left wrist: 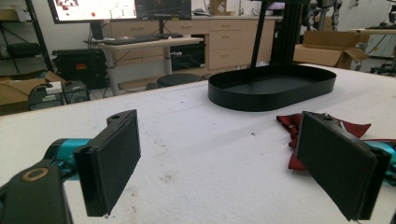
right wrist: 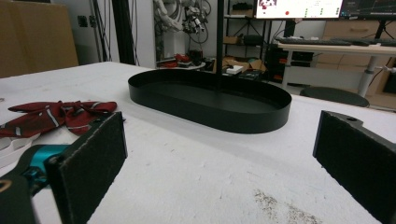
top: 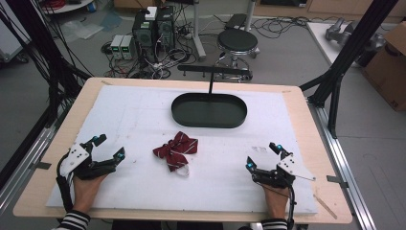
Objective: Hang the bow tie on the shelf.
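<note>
A dark red bow tie (top: 175, 149) with pale stripes lies crumpled on the white mat (top: 143, 120) near the middle of the table (top: 297, 91), a white strap loop trailing from its near end toward the person. It sits on the mat just in front of an oval black tray (top: 209, 110), apart from the tray's rim, with a thin black post rising from the tray's far side.

The left gripper (top: 109, 147) rests on the mat at the near left, well apart from the bow tie, its jaws spread wide with nothing between them; the left gripper view shows bare mat in the gap and the tie (left wrist: 322, 127) partly hidden behind the right-hand pad. The right gripper (top: 261, 155) rests at the near right, also well apart from the tie, jaws wide apart and holding nothing; in the right gripper view the tie (right wrist: 58, 116) lies off to the left and the tray (right wrist: 210, 100) straight ahead. A hand (top: 86, 189) in a striped sleeve grips each tool from the table's near edge.

Beyond the table stand a round black stool (top: 237, 40), computer boxes (top: 153, 31) amid tangled cables, and a cardboard box (top: 390, 67) at right.
</note>
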